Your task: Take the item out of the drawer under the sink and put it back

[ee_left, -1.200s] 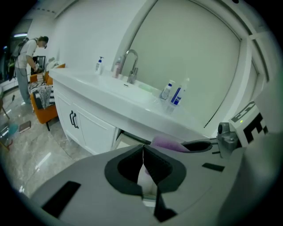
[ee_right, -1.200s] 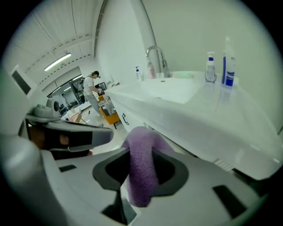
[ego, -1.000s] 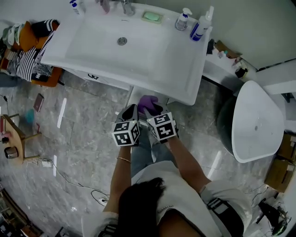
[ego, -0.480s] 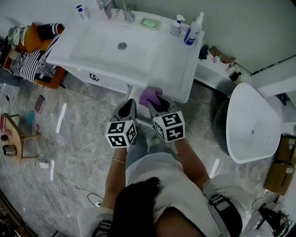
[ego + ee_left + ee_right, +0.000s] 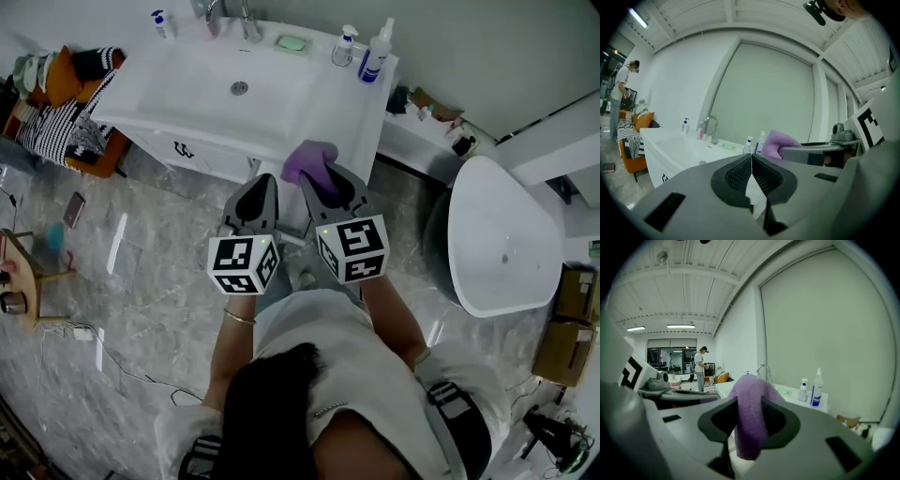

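At the bottom centre of the head view, a person (image 5: 281,412) with dark hair and a light top is seen from above, with both arms held out toward the top of the frame. Just above, in the middle of the frame, the left gripper (image 5: 264,186) and the right gripper (image 5: 323,187) are held side by side, close but not touching, over a grey marbled floor (image 5: 159,272).

The left gripper's jaws are pressed together with nothing between them, as its own view shows. The right gripper's jaws are clamped on a purple cloth (image 5: 311,157). In the right gripper view the cloth is folded over between the pads and hangs down below them.

In the head view the cloth is held in the air at the front edge of a white sink (image 5: 187,89), to the right of the vanity cabinet front (image 5: 202,152) below it. Whether the drawer is open cannot be told.

Along the back of the sink, at the top of the frame, are lined up:
- a faucet (image 5: 248,21)
- a green soap dish (image 5: 292,42)
- a small pump bottle (image 5: 346,47)
- a taller blue-and-white spray bottle (image 5: 377,56)

At the upper left an orange chair (image 5: 52,80) piled with striped fabric (image 5: 42,127) is seen. At the right edge stands a rounded white fixture (image 5: 502,248). Far off, toward the left of both gripper views, a second person (image 5: 699,369) is standing.
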Motion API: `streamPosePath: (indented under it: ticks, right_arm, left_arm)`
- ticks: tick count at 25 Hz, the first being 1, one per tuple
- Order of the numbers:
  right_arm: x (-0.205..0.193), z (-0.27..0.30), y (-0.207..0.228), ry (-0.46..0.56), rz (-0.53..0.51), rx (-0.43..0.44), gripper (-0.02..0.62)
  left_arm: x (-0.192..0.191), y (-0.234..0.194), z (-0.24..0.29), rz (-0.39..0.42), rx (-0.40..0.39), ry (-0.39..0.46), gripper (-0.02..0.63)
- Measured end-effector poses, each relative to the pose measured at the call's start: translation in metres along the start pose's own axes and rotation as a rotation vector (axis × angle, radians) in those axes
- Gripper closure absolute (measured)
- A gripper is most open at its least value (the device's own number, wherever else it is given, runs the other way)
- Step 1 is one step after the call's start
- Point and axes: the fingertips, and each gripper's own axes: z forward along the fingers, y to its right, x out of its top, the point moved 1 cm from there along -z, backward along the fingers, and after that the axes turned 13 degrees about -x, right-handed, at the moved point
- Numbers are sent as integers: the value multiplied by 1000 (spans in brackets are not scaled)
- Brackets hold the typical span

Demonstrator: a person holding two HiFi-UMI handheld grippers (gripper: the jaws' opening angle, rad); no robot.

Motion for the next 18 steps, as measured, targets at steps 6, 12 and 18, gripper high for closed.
streamPosePath:
  ticks: [6, 12, 18]
  right_arm:
    - [7, -14, 3, 35, 5, -24, 469]
    - [4, -27, -4, 55, -5, -7, 469]
    - [1, -35, -5, 58, -16, -12, 469]
  left_arm:
    - [14, 11, -7, 40, 18, 34, 601]
    - [2, 21, -12, 49, 46, -10, 601]
    - [0, 29, -22, 54, 63, 0, 601]
